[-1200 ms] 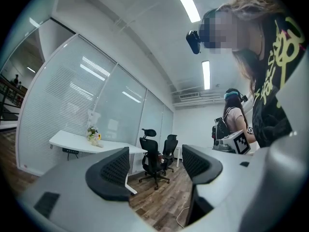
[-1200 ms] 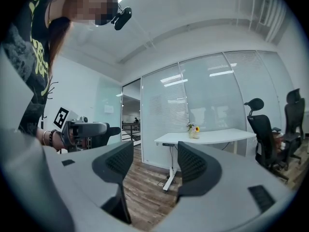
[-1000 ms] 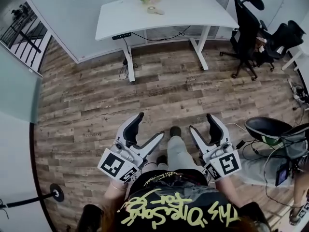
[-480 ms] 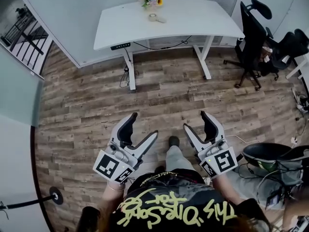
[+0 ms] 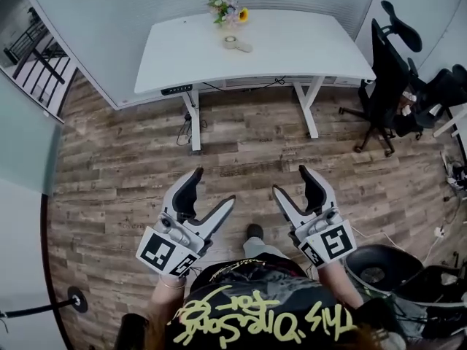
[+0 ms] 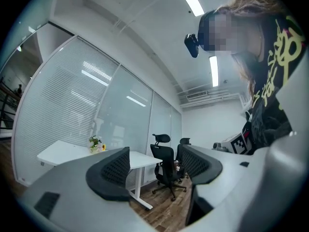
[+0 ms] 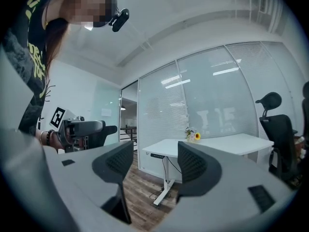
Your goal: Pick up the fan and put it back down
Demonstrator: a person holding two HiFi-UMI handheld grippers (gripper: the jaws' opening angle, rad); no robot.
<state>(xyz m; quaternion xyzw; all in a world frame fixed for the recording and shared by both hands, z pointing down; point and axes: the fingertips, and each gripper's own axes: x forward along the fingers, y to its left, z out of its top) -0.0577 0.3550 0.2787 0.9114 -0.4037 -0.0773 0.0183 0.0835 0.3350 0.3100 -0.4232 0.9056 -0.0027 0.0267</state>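
No fan can be told for sure in any view. A small pale object [image 5: 236, 44] lies on the white desk [image 5: 292, 49] next to a bunch of flowers [image 5: 228, 7]; it is too small to identify. My left gripper [image 5: 211, 187] and right gripper [image 5: 292, 181] hang over the wooden floor in front of me, well short of the desk. Both stand open with nothing between their fingers. The left gripper view looks past its open jaws [image 6: 154, 166] at the desk [image 6: 72, 151]; the right gripper view looks past its own [image 7: 154, 166] at the desk [image 7: 207, 146].
Black office chairs [image 5: 394, 79] stand to the right of the desk. A black round thing [image 5: 376, 268] with cables around it sits on the floor at the lower right. A glass wall runs behind the desk and down the left side. A black floor stand [image 5: 73, 300] is at the lower left.
The desk has come lower and nearer in the head view as I step toward it. Both grippers keep the same open pose in front of me.
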